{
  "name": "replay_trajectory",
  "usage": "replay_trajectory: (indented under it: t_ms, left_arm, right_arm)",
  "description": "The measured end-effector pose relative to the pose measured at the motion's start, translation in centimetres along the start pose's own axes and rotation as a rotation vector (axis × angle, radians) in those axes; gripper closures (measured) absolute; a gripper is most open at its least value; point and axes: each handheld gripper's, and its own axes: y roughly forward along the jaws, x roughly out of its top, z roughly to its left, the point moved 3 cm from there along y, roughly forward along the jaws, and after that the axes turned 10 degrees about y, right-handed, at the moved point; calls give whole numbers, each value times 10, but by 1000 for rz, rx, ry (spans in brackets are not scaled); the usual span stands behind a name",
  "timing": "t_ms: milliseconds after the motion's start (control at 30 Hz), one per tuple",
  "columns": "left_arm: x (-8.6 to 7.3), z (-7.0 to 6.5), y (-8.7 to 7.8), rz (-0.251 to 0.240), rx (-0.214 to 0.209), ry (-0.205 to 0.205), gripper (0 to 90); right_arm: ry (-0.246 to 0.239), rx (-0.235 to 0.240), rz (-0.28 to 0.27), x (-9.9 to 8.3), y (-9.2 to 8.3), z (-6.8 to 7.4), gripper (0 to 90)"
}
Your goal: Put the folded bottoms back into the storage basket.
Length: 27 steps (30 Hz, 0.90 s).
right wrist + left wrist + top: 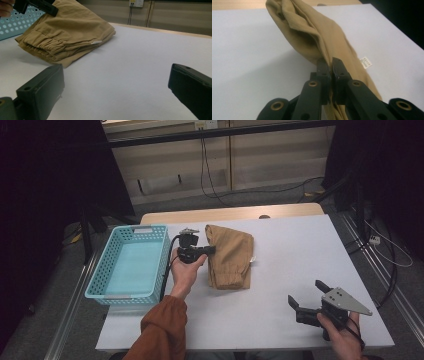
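Two grippers are at work over the white worktop (300, 260), and they do very different jobs. The left gripper (210, 250) has its jaws pinched tight on the near-left edge of the folded tan trousers (230, 256); in the left gripper view the cloth (322, 37) runs straight out from between the closed jaws, and its gripped edge hangs clear of the surface with a shadow under it. Seizing one edge lets the whole folded stack be lifted as a single bundle rather than unfolding, though the far side looks to sag toward the worktop. A small white label (365, 62) shows on the fold's side.

The right gripper (307, 300) sits low at the near-right corner, well apart from the garment, its jaws spread wide with nothing between them; it seems held back so as not to crowd the lift, and ready to support the loose side if needed.

Just left of the trousers stands a turquoise perforated basket (100, 275), with nothing visible inside it. Its place right beside the gripping hand suggests, as I judge it, that the trousers are meant to go in there.
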Motion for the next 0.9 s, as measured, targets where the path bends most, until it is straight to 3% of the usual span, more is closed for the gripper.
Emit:
replay_trajectory:
  t_ms: [233,333,533,700,733,900]
  left_arm:
    - [3,-1,-9,-15,-17,-6,862]
    - [4,-6,-15,-16,-21,32,862]
    - [8,-11,-28,-46,-30,47,862]
    - [9,-10,-35,-55,-30,54,862]
    - [10,-8,-36,-34,-20,86,863]
    - [12,-6,-43,-46,-22,94,863]
  right_arm:
    - [-1,0,1,0,0,0,4]
    - [-1,-1,-1,0,0,0,4]
    - [-1,-3,0,0,0,0,4]
    - [-2,-1,0,0,0,0,4]
    - [1,-3,1,0,0,0,4]
    - [1,-3,1,0,0,0,4]
